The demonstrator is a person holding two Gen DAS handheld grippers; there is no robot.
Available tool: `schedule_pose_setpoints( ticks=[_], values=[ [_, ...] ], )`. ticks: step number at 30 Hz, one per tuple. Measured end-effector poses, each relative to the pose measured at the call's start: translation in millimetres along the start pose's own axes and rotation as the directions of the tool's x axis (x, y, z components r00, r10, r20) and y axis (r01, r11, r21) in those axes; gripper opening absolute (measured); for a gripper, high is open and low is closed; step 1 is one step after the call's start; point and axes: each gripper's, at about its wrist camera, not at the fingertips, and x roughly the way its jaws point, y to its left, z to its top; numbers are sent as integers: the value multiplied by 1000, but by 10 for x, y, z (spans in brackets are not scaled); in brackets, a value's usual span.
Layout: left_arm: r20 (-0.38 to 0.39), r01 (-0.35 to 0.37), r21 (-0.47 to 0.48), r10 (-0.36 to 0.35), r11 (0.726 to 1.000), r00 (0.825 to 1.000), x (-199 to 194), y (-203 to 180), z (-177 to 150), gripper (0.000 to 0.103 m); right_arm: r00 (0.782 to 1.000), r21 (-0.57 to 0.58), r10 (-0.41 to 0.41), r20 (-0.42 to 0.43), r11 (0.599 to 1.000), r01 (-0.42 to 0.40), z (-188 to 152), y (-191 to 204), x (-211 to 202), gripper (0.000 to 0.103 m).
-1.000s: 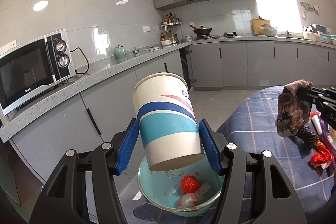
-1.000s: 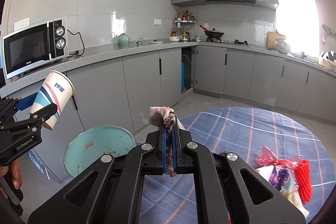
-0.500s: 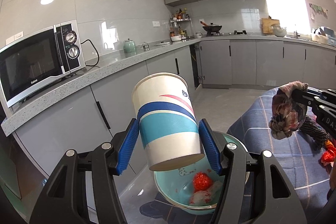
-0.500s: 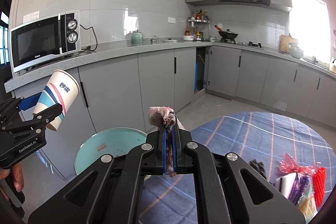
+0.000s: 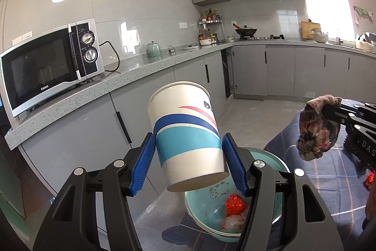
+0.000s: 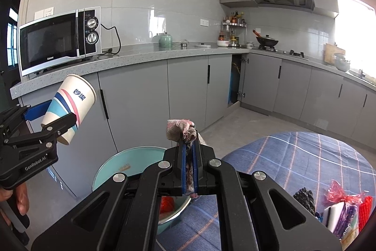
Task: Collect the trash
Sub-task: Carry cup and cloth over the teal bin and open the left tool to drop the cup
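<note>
My left gripper is shut on a white paper cup with blue, turquoise and red stripes, held tilted in the air; the cup shows at the left of the right wrist view. Below it stands a turquoise bowl at the table's edge, with red and white scraps inside. My right gripper is shut on a crumpled patterned rag, which sticks up above the blue pads. The rag hangs above the table to the right of the bowl.
A round table with a blue checked cloth holds a pile of wrappers and a black scrubber at the right. Grey cabinets and a counter with a microwave stand behind the bowl. A hand holds the left tool.
Both grippers have drifted sideways while keeping their loads. The bowl now lies further right under the cup, and more of the counter and microwave shows.
</note>
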Motion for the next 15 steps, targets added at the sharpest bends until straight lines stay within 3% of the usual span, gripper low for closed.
schedule_pose_setpoints(
  ticks=[15],
  values=[
    [-22,-43,-26,42,999,999,117,198,-23,59,999,-24,46,-23,999,-46,0,167,200,5]
  ],
)
